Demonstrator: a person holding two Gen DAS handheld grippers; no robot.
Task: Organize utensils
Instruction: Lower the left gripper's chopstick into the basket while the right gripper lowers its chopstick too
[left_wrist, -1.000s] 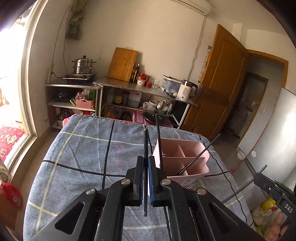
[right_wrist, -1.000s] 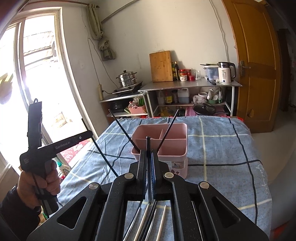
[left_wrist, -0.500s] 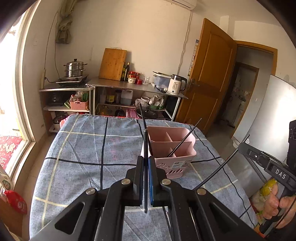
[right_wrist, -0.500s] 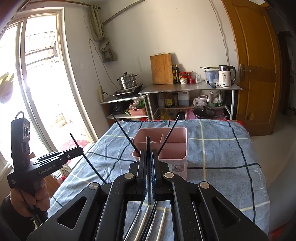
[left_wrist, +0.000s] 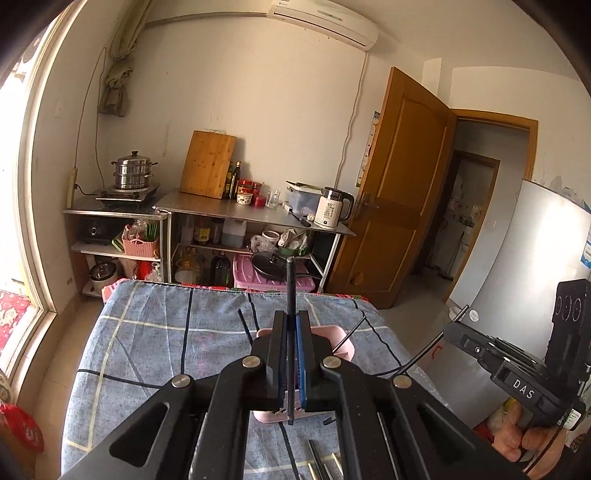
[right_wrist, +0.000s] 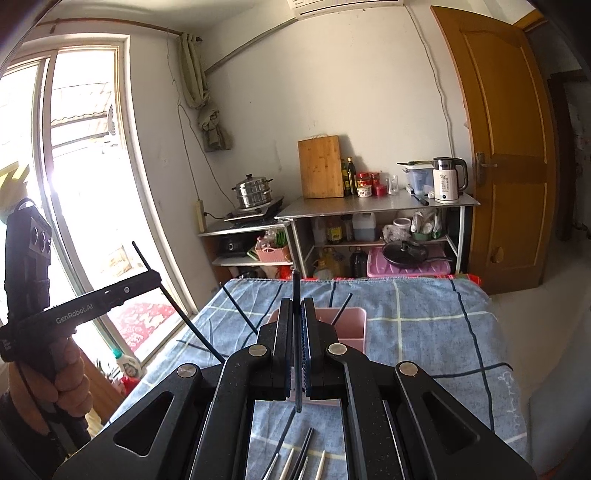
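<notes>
My left gripper (left_wrist: 291, 317) is shut on a black chopstick (left_wrist: 290, 284) that points up and forward. It is above the near side of the pink utensil caddy (left_wrist: 346, 349), mostly hidden behind the jaws. My right gripper (right_wrist: 296, 304) is shut on another black chopstick (right_wrist: 295, 286), also over the caddy (right_wrist: 354, 323). Two black chopsticks (right_wrist: 238, 310) lean out of the caddy. Several loose chopsticks (right_wrist: 301, 459) lie on the cloth near me. Each gripper shows in the other's view, the left (right_wrist: 107, 297) and the right (left_wrist: 491, 354).
The table has a blue checked cloth (left_wrist: 147, 343). Behind it stand metal shelves (left_wrist: 255, 210) with a kettle, cutting board, jars and a steamer pot. A wooden door (left_wrist: 399, 192) is at the right, a window (right_wrist: 74, 184) at the left.
Both grippers have risen and tilted up with their chopsticks; the caddy has dropped lower in both views and is now mostly hidden behind the jaws.
</notes>
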